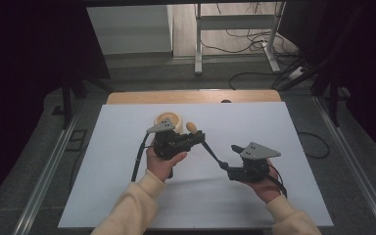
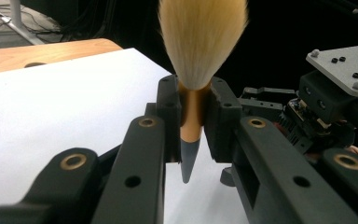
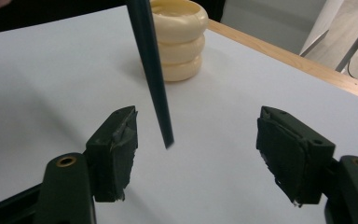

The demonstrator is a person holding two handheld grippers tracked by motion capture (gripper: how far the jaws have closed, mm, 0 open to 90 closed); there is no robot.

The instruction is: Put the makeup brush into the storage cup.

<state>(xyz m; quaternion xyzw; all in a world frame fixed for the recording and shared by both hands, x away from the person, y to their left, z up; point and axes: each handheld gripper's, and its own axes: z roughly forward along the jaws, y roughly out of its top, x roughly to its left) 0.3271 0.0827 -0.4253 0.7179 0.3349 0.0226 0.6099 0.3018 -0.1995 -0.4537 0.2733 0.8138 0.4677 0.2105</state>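
The brush [image 2: 193,79] is the thing in hand; its gold ferrule sits pinched between my left fingers [image 2: 170,107], bristles fanning past them and the dark handle trailing down and away toward my other hand. In the high view the brush tip [image 1: 192,127] pokes out just beside the cream ribbed pot [image 1: 169,121] at the far middle of the counter [image 1: 274,122]; the brush is up in the air, not resting on the white sheet. My left gripper [image 1: 196,138] has it alone now — the right gripper [image 3: 196,154] stands spread, the tail of the handle [image 3: 154,79] hanging free between its fingers and touching neither pad. So, as I judge it, the hand-over is done: brush passed to the left, right hand let go. What seems left is carrying the brush to the pot — bristles or handle first I cannot tell — and setting it in; the pot's inside is not clear enough to say what it holds.
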